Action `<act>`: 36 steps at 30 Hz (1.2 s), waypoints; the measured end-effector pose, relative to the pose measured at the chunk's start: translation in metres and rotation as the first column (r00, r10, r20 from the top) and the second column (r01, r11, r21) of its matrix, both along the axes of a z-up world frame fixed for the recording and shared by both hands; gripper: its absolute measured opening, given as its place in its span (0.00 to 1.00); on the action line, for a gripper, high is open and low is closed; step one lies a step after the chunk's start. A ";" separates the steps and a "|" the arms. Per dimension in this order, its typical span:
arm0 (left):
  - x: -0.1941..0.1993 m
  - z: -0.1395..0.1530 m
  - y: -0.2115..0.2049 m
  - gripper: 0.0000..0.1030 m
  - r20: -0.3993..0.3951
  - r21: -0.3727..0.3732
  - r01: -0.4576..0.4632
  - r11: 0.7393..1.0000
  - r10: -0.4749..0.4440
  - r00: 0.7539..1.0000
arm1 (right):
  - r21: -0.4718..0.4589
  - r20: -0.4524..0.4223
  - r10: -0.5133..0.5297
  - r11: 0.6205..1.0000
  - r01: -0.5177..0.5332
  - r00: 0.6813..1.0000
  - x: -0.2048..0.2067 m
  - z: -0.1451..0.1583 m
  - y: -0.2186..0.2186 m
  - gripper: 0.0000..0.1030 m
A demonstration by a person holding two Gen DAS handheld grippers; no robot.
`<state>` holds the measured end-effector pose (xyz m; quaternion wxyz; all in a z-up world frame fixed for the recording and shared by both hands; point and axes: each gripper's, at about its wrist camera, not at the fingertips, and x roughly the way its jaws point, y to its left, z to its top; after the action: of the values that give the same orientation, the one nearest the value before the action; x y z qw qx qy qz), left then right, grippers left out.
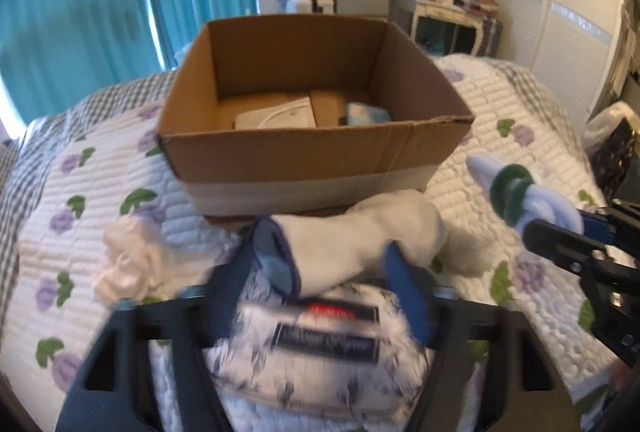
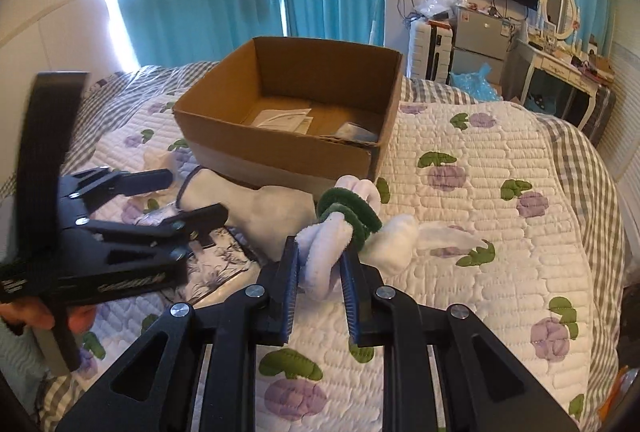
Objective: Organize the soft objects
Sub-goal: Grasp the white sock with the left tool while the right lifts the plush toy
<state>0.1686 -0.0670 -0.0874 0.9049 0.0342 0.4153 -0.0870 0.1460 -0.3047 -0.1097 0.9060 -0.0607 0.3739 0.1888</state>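
An open cardboard box stands on the quilted bed; it also shows in the right wrist view. My left gripper is closed on a cream sock with a navy cuff, above a floral tissue pack. The same gripper and sock show at left in the right wrist view. My right gripper is shut on a white cloth roll with a green band, held above the quilt. The roll also shows in the left wrist view.
A crumpled white cloth lies on the quilt left of the left gripper. The box holds white paper and a light blue packet. Another white cloth piece lies right of the roll. Curtains and a dresser stand behind the bed.
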 end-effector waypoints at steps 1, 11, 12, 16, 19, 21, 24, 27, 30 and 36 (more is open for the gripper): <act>0.003 -0.003 0.000 0.33 -0.016 -0.003 0.005 1.000 -0.005 1.000 | 0.003 -0.003 -0.001 1.000 0.001 1.000 0.001 -0.001 -0.001 0.19; -0.012 0.013 0.003 0.02 -0.002 -0.054 0.063 0.997 -0.063 0.998 | 0.037 0.001 0.012 0.999 -0.012 1.000 0.000 0.003 -0.007 0.19; -0.015 0.018 0.004 0.02 0.007 -0.055 0.063 0.997 -0.063 0.998 | 0.041 0.005 0.011 0.999 -0.011 1.000 -0.002 0.006 -0.007 0.19; -0.029 0.043 0.003 0.02 0.056 -0.047 0.068 0.997 -0.066 0.996 | 0.071 0.029 0.003 0.997 -0.005 1.000 -0.010 0.027 -0.013 0.19; -0.040 0.062 0.003 0.02 0.093 -0.033 0.075 0.997 -0.071 0.993 | 0.098 0.054 -0.001 0.995 -0.005 0.999 -0.018 0.048 -0.017 0.19; -0.047 0.076 0.004 0.02 0.114 -0.030 0.069 0.997 -0.065 0.991 | 0.108 0.068 -0.002 0.994 -0.005 0.998 -0.023 0.064 -0.017 0.19; -0.056 0.095 0.005 0.02 0.145 -0.018 0.067 0.998 -0.064 0.987 | 0.099 0.107 0.001 0.995 -0.011 0.994 -0.034 0.087 -0.013 0.19; -0.064 0.115 0.006 0.02 0.182 -0.006 0.062 0.998 -0.060 0.982 | 0.083 0.142 0.012 0.996 -0.024 0.990 -0.045 0.100 -0.006 0.19; -0.067 0.130 0.010 0.02 0.206 -0.011 0.057 0.998 -0.053 0.977 | 0.085 0.164 0.028 0.996 -0.042 0.986 -0.054 0.110 -0.001 0.19; -0.056 0.151 0.015 0.02 0.243 -0.004 0.032 0.999 -0.030 0.970 | 0.062 0.189 0.064 0.995 -0.077 0.980 -0.050 0.121 0.009 0.19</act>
<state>0.1123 -0.0516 0.0634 0.9475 0.0476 0.3006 -0.0978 0.0958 -0.2953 0.0113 0.9314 -0.0602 0.2780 0.2271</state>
